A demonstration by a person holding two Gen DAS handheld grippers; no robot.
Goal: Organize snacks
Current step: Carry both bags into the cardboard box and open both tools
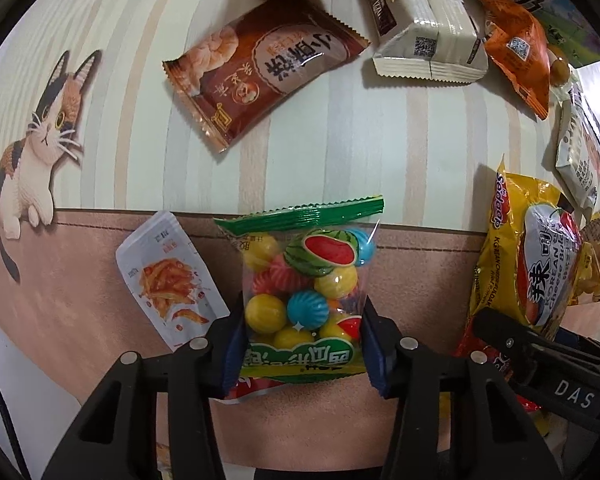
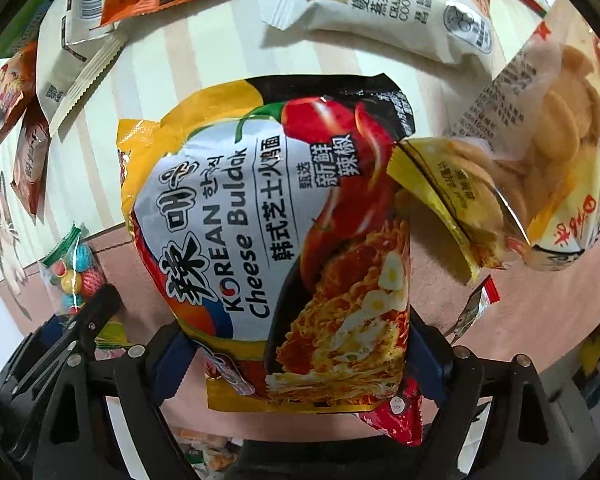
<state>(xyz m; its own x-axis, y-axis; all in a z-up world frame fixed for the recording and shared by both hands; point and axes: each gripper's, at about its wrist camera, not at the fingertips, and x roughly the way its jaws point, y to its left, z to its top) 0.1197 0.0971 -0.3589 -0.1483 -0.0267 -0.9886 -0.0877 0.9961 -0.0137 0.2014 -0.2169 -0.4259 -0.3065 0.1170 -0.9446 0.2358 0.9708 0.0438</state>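
Left gripper (image 1: 304,344) clamps the gumball bag (image 1: 304,284) over the pink mat (image 1: 416,264); right gripper (image 2: 300,360) grips the noodle packet (image 2: 268,224) by its sides. Pickup step, seemingly; next, carrying both to their sorting spots without slipping.

Place: most likely a home.
Surface (image 1: 340,140): a striped cream cloth with a cartoon cat (image 1: 36,136) printed on it.
On it: many snack packs lie around, like a noodle bag (image 2: 268,240) and a cookie pack (image 2: 384,12).
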